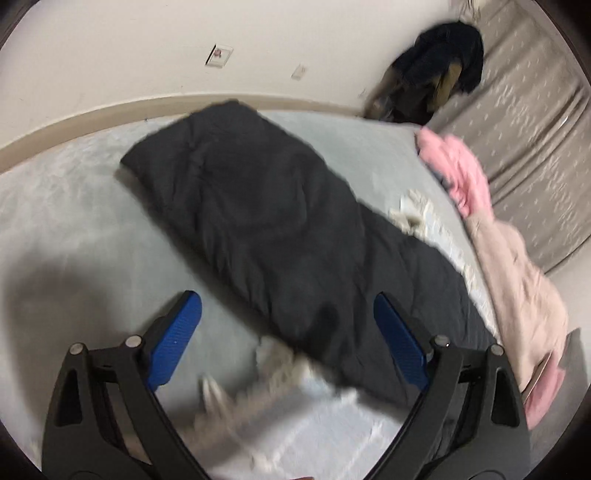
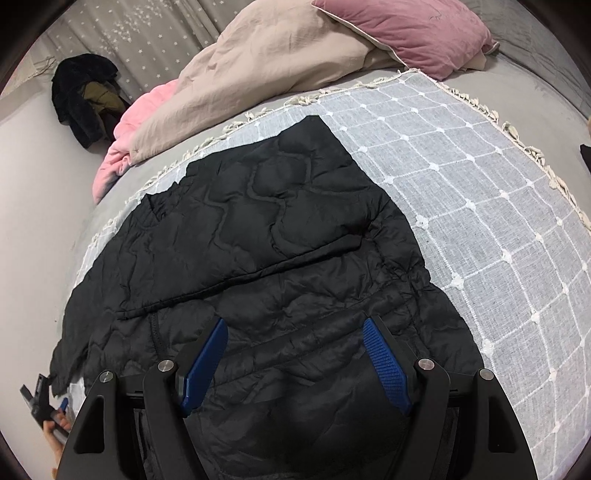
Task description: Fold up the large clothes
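A black quilted jacket lies flat on a pale grey checked throw with a cream fringe, one side folded over its middle. My right gripper hovers open over the jacket's near part, and its blue pads stand wide apart with the fabric beneath them. The left wrist view is blurred by motion. There the jacket stretches away as a long dark shape. My left gripper is open at the jacket's near end, one finger over the throw and the other over the jacket. Neither gripper holds anything.
A beige duvet, a pink blanket and a mauve pillow lie at the head of the bed. Dark clothes hang by the star-patterned curtain. A hand shows at the lower left edge of the right wrist view.
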